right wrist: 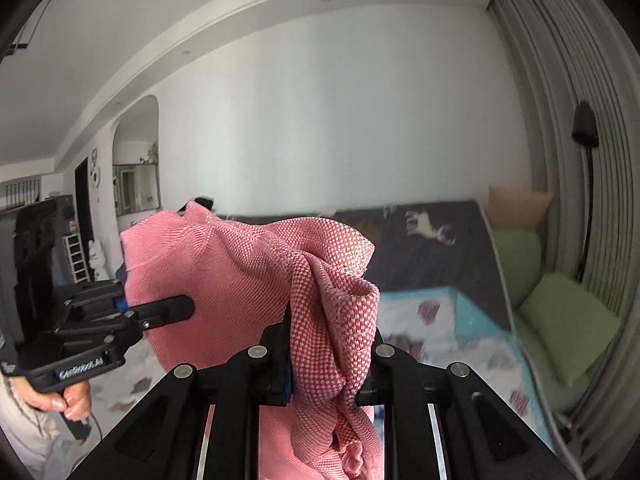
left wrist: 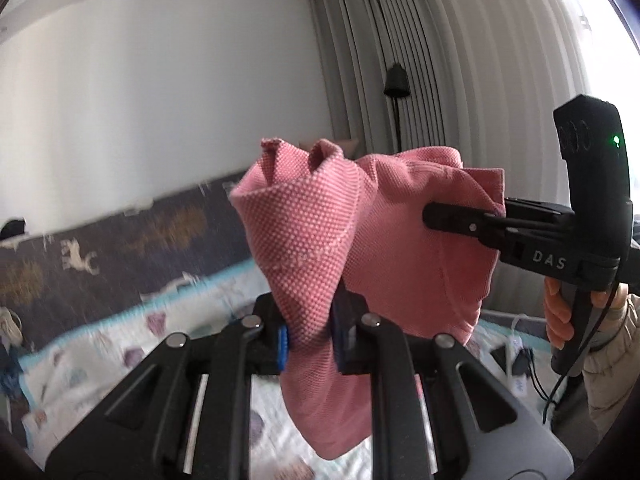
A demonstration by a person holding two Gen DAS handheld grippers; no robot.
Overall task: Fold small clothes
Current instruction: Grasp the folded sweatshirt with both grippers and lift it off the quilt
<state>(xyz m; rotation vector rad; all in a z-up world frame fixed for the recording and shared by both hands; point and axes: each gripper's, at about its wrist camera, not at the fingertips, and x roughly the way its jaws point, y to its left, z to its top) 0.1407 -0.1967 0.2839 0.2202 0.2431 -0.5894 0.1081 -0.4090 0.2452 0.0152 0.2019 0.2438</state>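
Note:
A pink knitted garment [left wrist: 384, 248] hangs bunched in the air between my two grippers, well above the bed. In the left wrist view my left gripper [left wrist: 310, 340] is shut on one gathered edge of it, with the cloth squeezed between the blue pads. My right gripper [left wrist: 440, 218] comes in from the right and clamps the other edge, a hand [left wrist: 558, 312] on its handle. In the right wrist view the right gripper [right wrist: 324, 364] pinches a twisted fold of the garment [right wrist: 224, 272]. There the left gripper [right wrist: 176, 308] bites the cloth from the left. The garment's lower part is hidden behind the jaws.
Below lies a white quilt [left wrist: 100, 360] with coloured prints and a teal border. Behind it is a dark blanket [left wrist: 120, 248] with animal figures. Pleated curtains [left wrist: 440, 60] and a black floor lamp [left wrist: 396, 84] stand at the right, green cushions [right wrist: 560, 320] beneath them. Cables [left wrist: 520, 360] lie at the bed's edge.

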